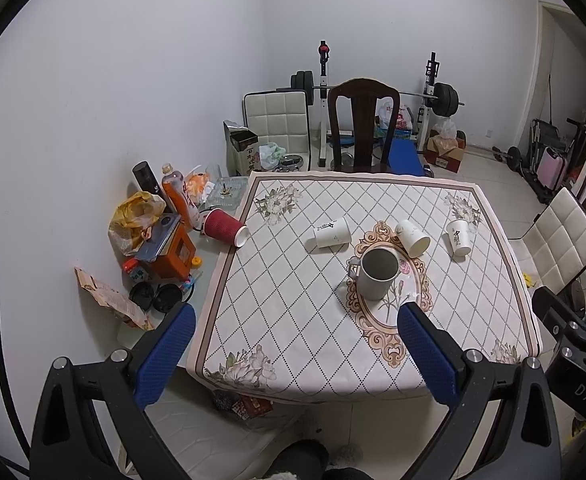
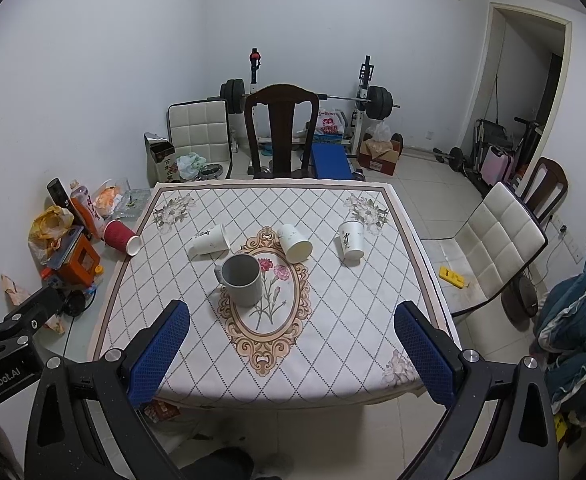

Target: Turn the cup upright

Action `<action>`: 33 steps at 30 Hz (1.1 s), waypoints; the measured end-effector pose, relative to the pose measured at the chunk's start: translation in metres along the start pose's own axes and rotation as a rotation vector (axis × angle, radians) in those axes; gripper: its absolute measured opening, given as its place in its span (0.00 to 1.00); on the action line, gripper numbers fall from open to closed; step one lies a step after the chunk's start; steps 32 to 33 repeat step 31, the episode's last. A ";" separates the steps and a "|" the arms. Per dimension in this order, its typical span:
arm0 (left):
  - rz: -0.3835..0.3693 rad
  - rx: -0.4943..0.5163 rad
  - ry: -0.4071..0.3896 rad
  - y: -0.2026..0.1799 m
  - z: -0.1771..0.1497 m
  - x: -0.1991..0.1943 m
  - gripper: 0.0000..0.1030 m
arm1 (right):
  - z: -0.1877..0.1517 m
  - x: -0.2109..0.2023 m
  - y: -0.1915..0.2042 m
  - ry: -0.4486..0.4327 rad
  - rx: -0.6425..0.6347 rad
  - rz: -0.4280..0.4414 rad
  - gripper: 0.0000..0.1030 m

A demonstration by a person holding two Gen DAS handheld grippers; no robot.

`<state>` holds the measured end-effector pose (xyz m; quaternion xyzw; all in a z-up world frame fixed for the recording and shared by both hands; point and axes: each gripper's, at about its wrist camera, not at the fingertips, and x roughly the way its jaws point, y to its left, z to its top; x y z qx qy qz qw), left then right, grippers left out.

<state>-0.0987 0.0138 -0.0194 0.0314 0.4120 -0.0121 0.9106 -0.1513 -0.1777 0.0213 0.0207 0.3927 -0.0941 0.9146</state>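
**A:** In the left wrist view, what did you make of it?

**B:** The left gripper [image 1: 297,344] hung at the bottom of the frame with its blue fingers [image 1: 165,356] spread wide and nothing between them. On the tablecloth [image 1: 285,320], mid-frame, a grey mug [image 1: 375,274] stood upright, and three white paper cups lay on their sides above it: the left paper cup [image 1: 331,233], the middle paper cup [image 1: 412,237] and the right paper cup [image 1: 459,237]. A red cup [image 1: 225,226] lay tipped at the cloth's left edge.

**A:** And the right wrist view?

**B:** The right gripper [image 2: 293,344] was likewise wide open and empty, low in frame, well short of the cups. The right paper cup [image 2: 351,240] lay right of centre, the middle one [image 2: 294,242] just above the mug [image 2: 243,280].

**A:** How would you do the step well?

**B:** I'd judge it best to close lightly across a cup's wall near the middle, since thin paper would probably crush, then rotate it until the mouth faces up and set it down clear of the mug.

**A:** Anything unclear?

**B:** Which cup was meant couldn't be told. The cups' printing was too small to read, and the table's near edge and legs were hidden behind the grippers.
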 end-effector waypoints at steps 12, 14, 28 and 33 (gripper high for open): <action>-0.002 0.000 0.002 0.000 0.002 0.000 1.00 | 0.003 0.001 0.002 0.002 0.002 -0.001 1.00; -0.003 0.001 0.002 0.000 0.003 0.000 1.00 | 0.003 0.001 0.002 0.004 0.001 0.000 1.00; -0.004 -0.006 0.002 0.003 0.001 -0.002 1.00 | 0.004 0.002 0.000 0.007 -0.001 0.000 1.00; -0.005 -0.007 0.004 0.004 -0.001 -0.002 1.00 | -0.001 0.002 -0.002 0.008 -0.008 0.005 1.00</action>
